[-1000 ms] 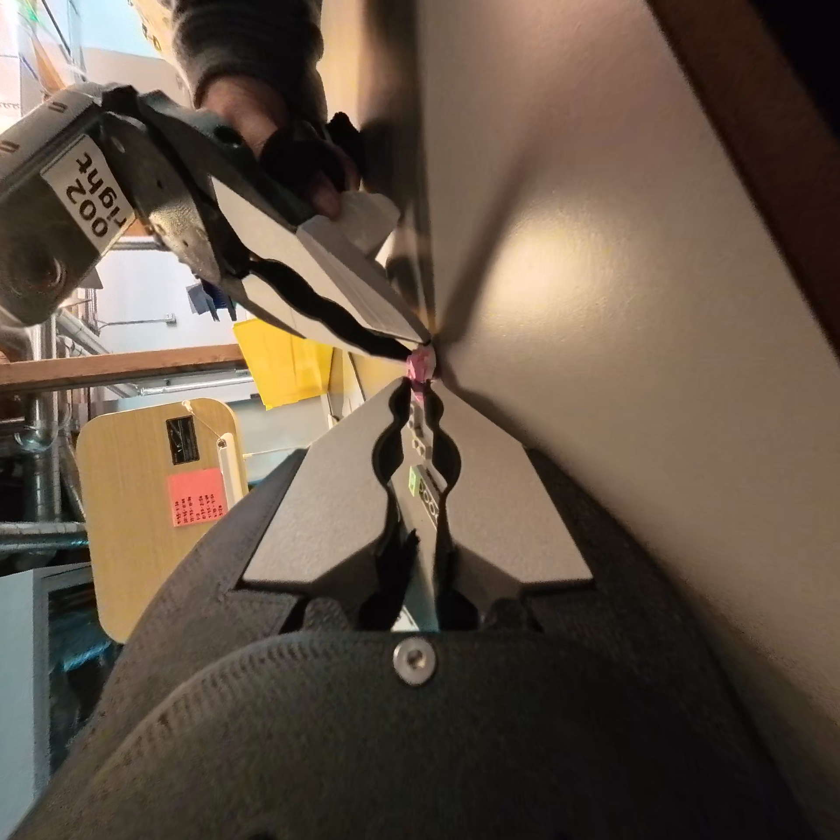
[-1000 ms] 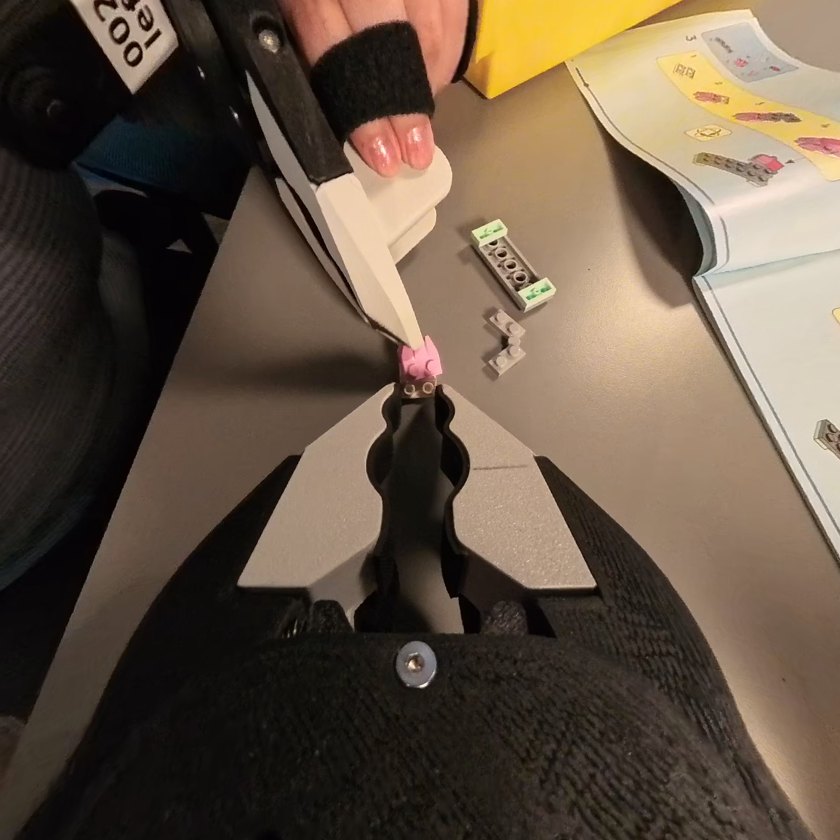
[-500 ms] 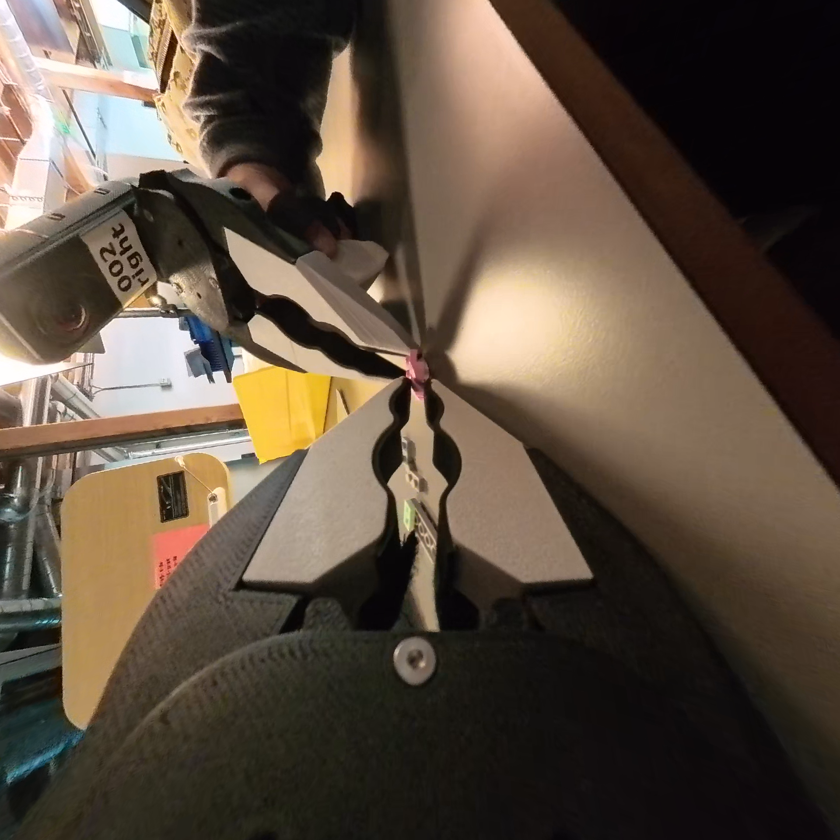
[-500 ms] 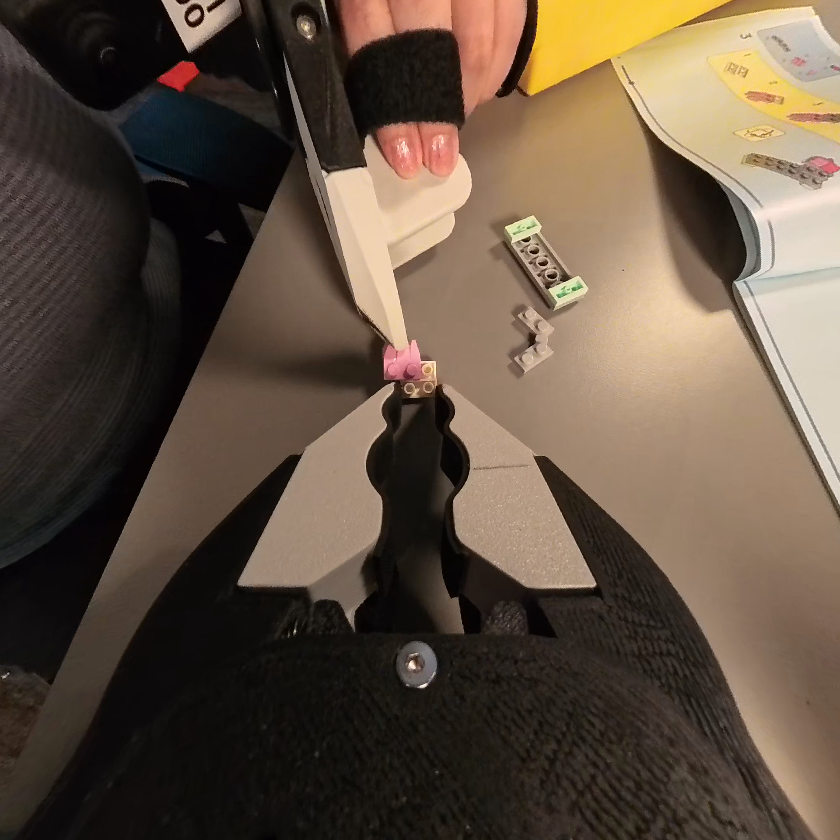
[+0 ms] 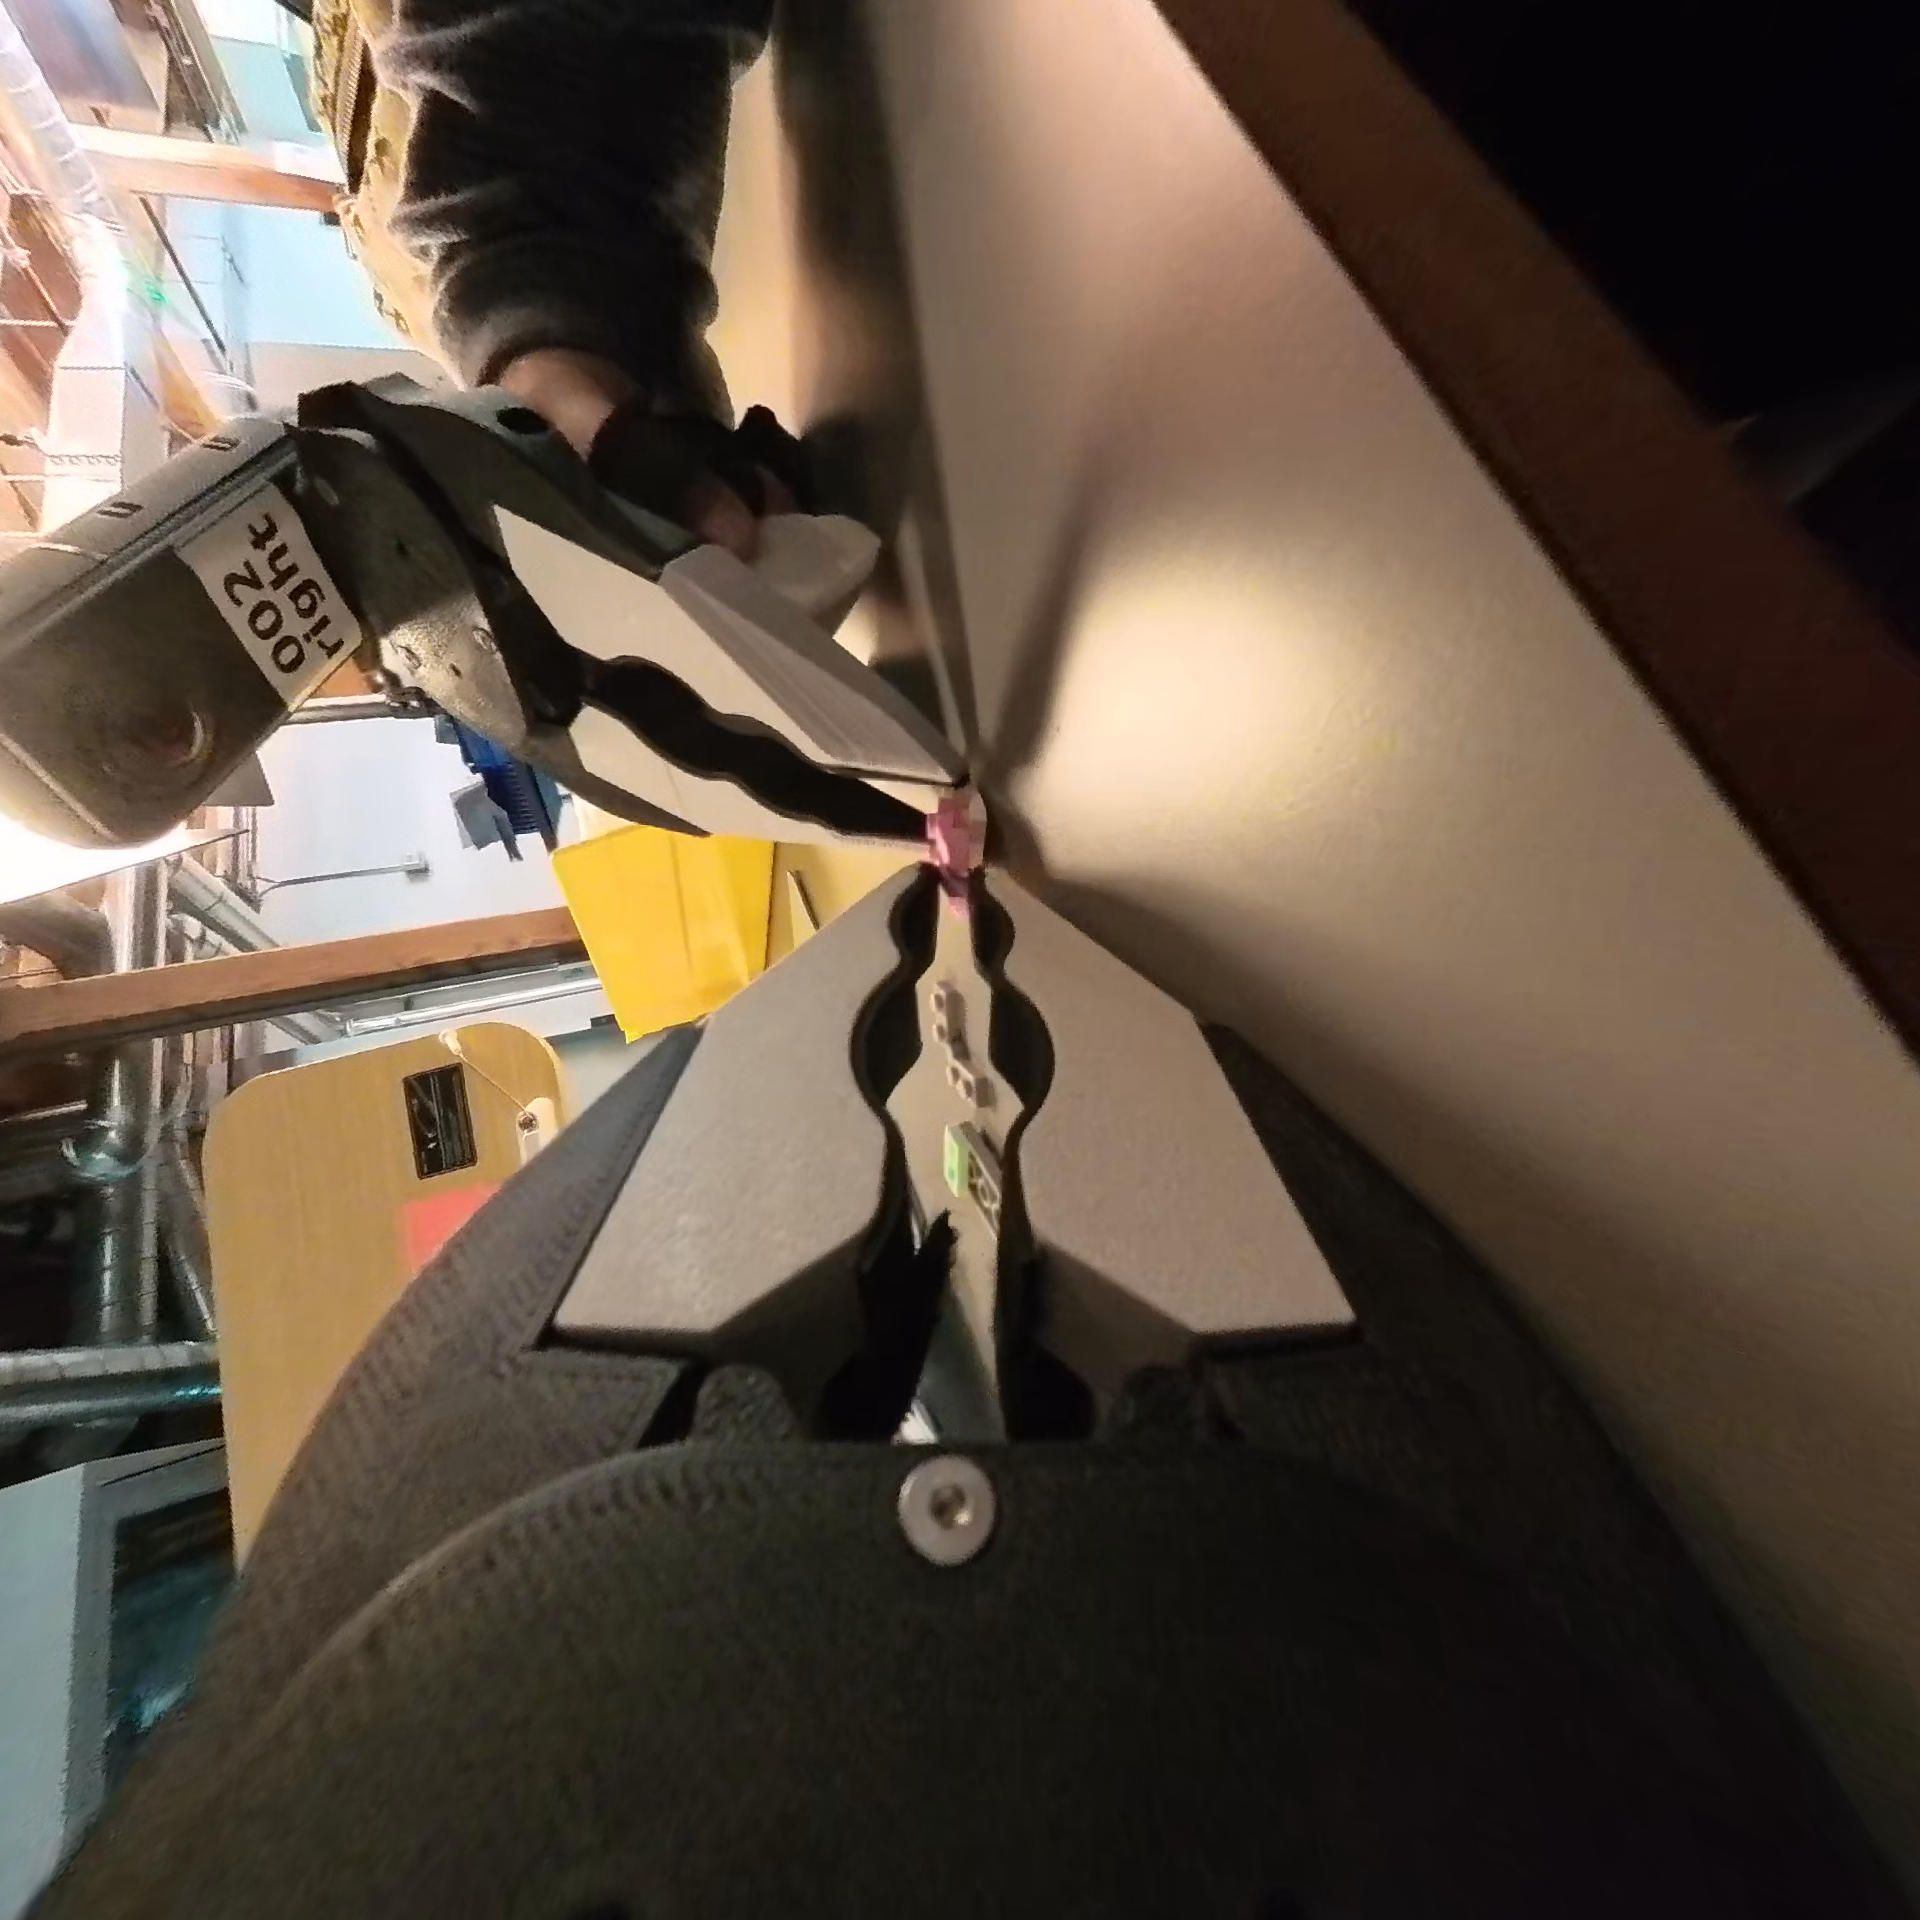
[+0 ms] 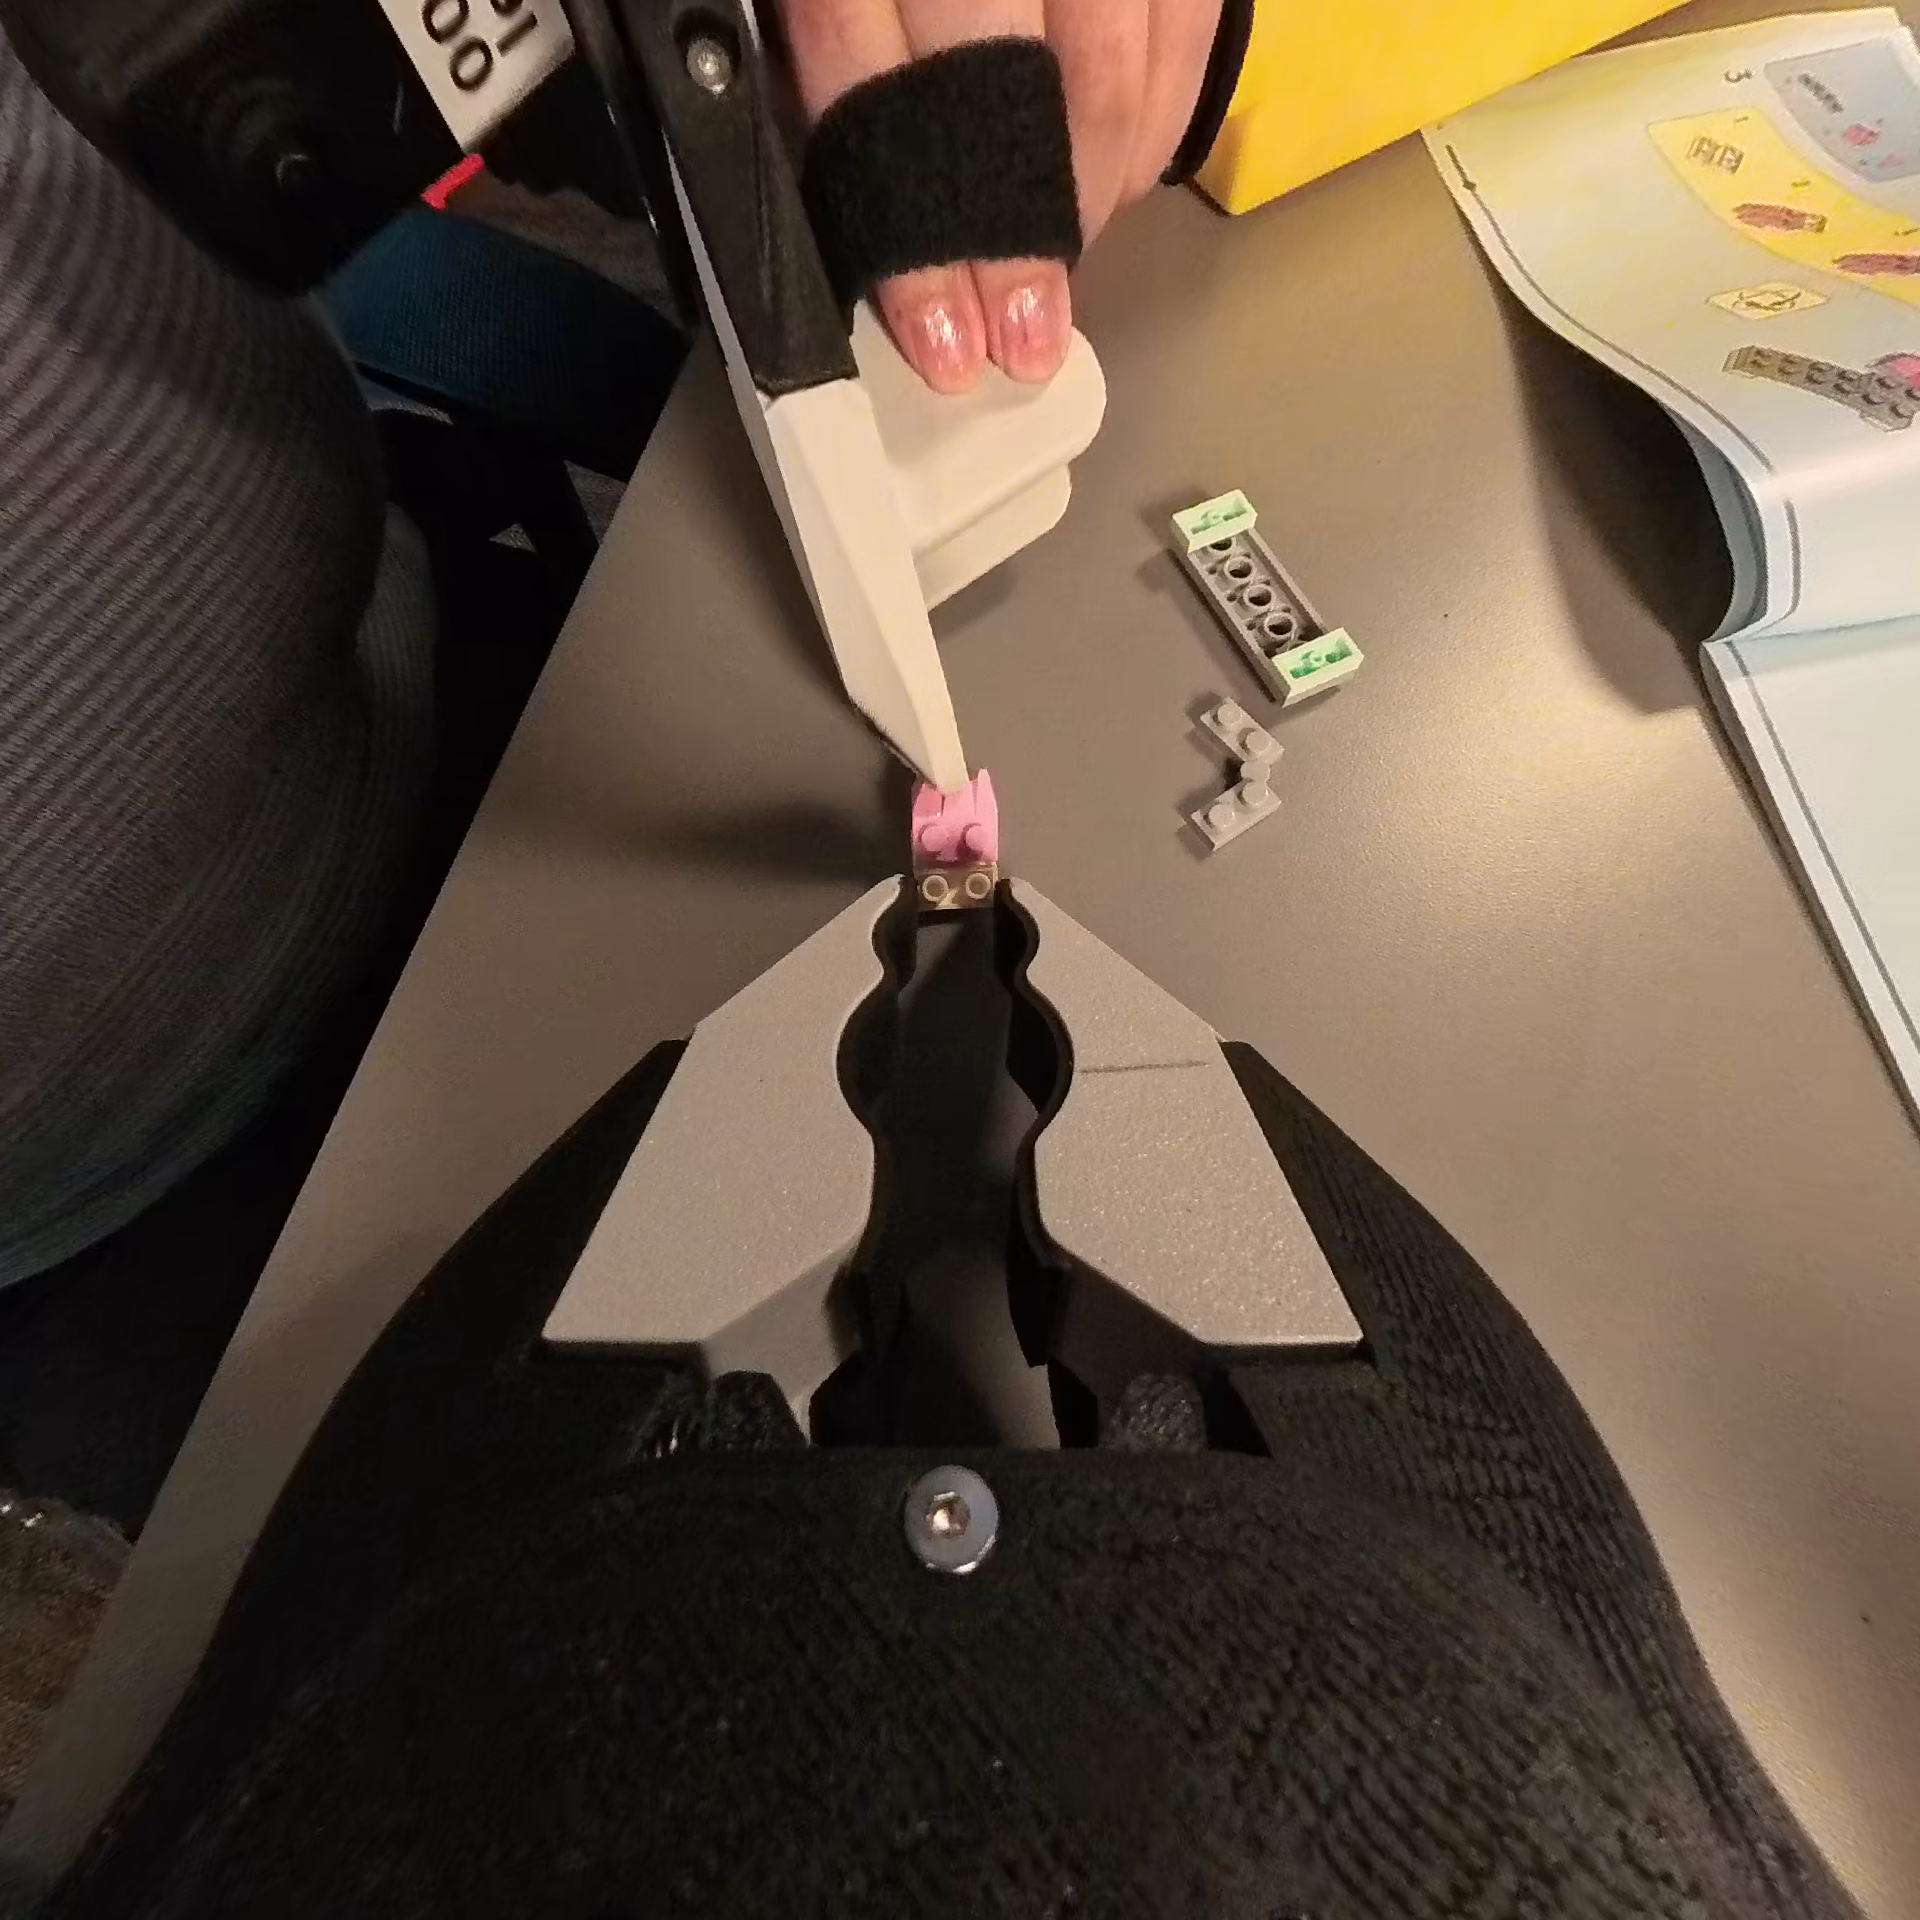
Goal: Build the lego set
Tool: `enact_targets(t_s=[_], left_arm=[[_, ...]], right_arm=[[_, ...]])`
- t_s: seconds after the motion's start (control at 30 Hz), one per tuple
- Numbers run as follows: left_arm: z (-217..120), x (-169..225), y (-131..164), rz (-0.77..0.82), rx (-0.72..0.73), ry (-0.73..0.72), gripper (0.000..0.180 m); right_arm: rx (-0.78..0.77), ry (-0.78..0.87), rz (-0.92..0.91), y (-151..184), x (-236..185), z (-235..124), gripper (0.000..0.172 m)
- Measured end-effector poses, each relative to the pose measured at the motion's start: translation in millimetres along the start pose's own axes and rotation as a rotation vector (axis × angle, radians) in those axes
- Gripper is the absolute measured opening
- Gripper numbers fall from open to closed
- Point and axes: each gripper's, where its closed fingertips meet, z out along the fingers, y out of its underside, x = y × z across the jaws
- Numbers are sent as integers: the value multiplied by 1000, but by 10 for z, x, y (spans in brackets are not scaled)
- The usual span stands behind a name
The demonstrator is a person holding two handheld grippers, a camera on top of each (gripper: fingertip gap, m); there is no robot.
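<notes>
At the tips of our right gripper we see a small tan plate caught between the two grey fingers, the jaws only slightly parted and pressing on its sides. Just ahead of it, joined to its far edge, sits a pink brick with two studs facing us. Our left gripper comes down onto that pink brick from beyond, its pale fingers nearly together and pinching the far end of the brick; in its own view the pink piece sits right at the fingertips, though blur keeps us from seeing the contact clearly there. A hand with a black strap over two fingers holds the left gripper. Further out and to the right of our right gripper, on the grey table, lie a pair of small grey plates and, just past them, a longer grey plate with pale green ends. Farther right is an open instruction booklet, and beyond it a yellow box
</notes>
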Motion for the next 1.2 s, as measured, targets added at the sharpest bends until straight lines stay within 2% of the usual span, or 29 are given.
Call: enact_targets(t_s=[0.3,0.6,0.8,0.97,1.1,1.2], left_arm=[[37,5,9,-2,0,57,7],[9,-36,-12,-87,26,72,18],[-51,-91,-52,-386,94,158,43],[-22,-43,-26,-570,78,261,34],[-11,-6,-36,-613,77,305,24],[2,-11,-31,-639,72,314,24]], right_arm=[[1,-1,7,-1,6,-2,12],[6,3,11,-6,13,-10,12],[22,12,24,-21,32,-26,12],[2,28,23,2,48,-9,12],[2,35,26,2,58,-10,12],[2,35,26,1,59,-11,12]])
